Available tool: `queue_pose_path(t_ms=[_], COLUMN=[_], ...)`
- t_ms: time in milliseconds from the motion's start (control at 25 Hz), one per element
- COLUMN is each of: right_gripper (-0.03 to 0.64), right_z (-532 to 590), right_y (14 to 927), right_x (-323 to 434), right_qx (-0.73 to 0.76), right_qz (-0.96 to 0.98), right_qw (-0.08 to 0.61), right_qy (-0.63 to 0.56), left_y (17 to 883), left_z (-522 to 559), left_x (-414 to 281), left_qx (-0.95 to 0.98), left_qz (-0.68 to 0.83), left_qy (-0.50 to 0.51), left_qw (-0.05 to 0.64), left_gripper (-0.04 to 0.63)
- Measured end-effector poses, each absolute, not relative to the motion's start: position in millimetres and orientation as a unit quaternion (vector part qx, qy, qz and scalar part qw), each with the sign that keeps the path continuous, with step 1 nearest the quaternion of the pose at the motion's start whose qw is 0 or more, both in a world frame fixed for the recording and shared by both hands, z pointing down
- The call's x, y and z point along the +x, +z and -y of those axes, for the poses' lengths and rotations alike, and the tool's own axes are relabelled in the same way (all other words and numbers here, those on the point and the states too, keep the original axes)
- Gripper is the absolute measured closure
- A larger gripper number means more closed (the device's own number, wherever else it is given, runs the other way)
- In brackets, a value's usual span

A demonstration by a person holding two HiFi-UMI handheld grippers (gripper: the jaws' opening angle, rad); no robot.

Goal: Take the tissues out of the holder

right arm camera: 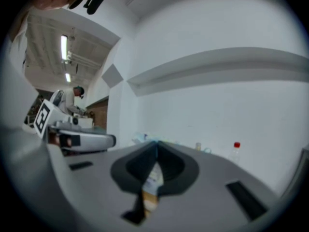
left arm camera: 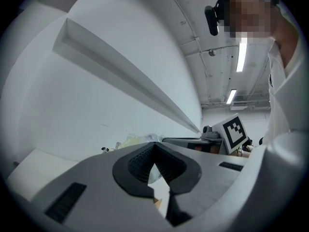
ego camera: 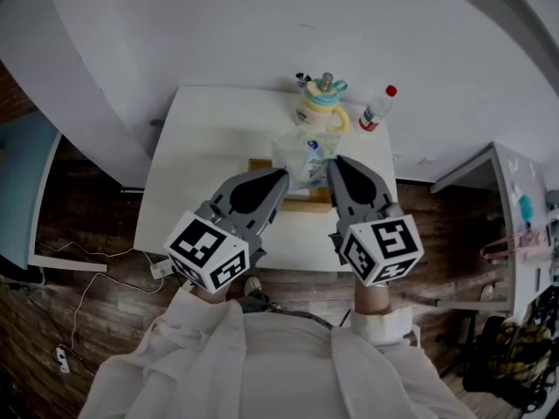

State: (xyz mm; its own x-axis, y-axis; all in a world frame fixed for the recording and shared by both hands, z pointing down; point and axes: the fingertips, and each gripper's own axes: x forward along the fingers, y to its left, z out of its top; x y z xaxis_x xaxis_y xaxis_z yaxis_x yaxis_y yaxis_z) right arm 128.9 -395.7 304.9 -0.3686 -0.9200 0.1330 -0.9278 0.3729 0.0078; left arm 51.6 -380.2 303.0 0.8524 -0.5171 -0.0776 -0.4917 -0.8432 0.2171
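tissue pack (ego camera: 303,154): upright in holder (ego camera: 301,204) | left tool (ego camera: 282,174): clenched | right tool (ego camera: 332,160): clenched

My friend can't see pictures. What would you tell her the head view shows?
Two gray grippers, the left gripper and right gripper, both shut, point at a clear-wrapped tissue pack in a wooden holder on a white table. Behind it stand a yellow-and-blue pot and a red-capped bottle.
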Motion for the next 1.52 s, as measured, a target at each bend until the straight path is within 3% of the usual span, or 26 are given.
queue_pose_path(t_ms=[240, 1520], right_gripper=[0.604, 0.604], right_z=[386.8, 384.6], right_y=[301.7, 326.2], right_x=[123.4, 127.1], right_qx=[0.560, 0.566], right_qz=[0.828, 0.819], right_qw=[0.029, 0.078], right_qy=[0.030, 0.045], left_y=[305.1, 336.8], left_z=[376.6, 375.4], left_x=[44.1, 48.1], left_qx=[0.956, 0.954], left_qz=[0.271, 0.270], left_qy=[-0.059, -0.028], left_qw=[0.094, 0.125], left_gripper=[0.577, 0.577])
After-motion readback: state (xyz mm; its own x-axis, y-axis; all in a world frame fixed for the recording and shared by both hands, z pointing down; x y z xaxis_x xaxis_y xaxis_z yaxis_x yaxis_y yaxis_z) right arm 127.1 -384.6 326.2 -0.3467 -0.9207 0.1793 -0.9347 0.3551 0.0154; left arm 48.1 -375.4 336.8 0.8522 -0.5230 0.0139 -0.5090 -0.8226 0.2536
